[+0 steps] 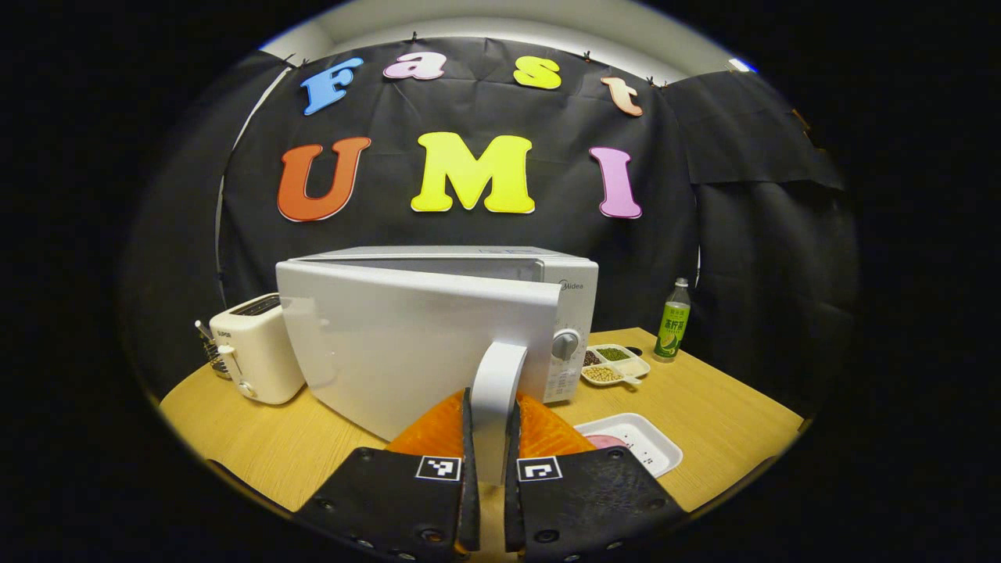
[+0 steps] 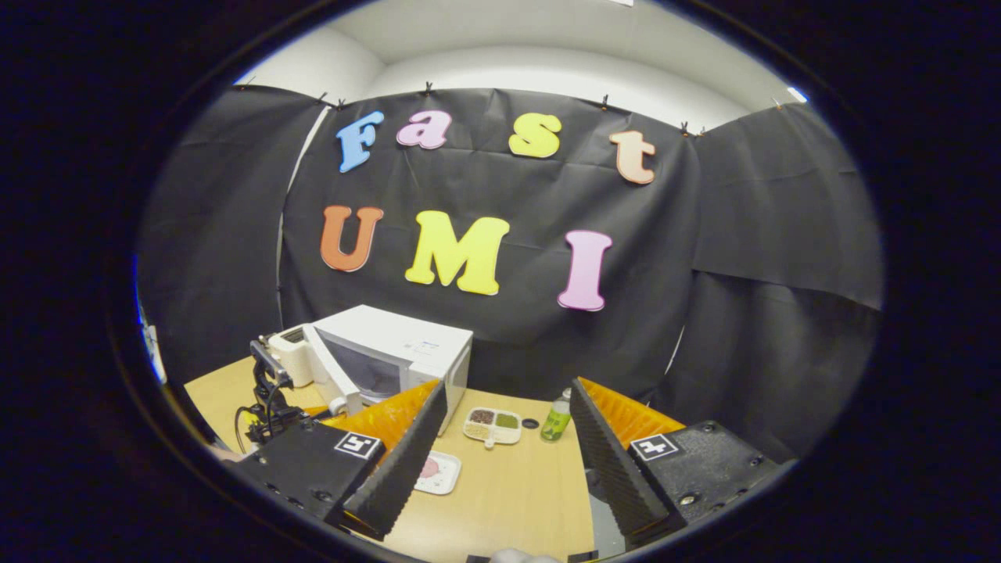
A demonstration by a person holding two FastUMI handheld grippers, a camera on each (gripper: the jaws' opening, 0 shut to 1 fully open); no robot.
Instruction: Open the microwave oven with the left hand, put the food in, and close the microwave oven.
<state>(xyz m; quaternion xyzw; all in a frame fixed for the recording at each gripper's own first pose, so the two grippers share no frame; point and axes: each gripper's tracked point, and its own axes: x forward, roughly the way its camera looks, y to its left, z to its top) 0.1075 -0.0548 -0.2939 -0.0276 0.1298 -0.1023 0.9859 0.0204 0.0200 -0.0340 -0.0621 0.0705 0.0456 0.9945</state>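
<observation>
The table, wooden, carries all items and is cut off at the lower edge of both views. The microwave stands at the back left of the table with its door swung partly open toward the left gripper view, hiding the cavity there; the right gripper view gives a partial look into the cavity, contents not discernible. A brand mark sits above the control panel beside the dial, too small to confirm. The toaster stands just left of the microwave; its front marking is unclear. The left gripper is clamped on the door handle, both fingers pressing its sides. The right gripper hangs over the table with fingers spread wide, holding nothing. The white tray lies on the table right of the handle, holding the pink food, partly hidden by a finger. A divided dish holds dark, green and pale grains. A green bottle stands beside it, label illegible.
</observation>
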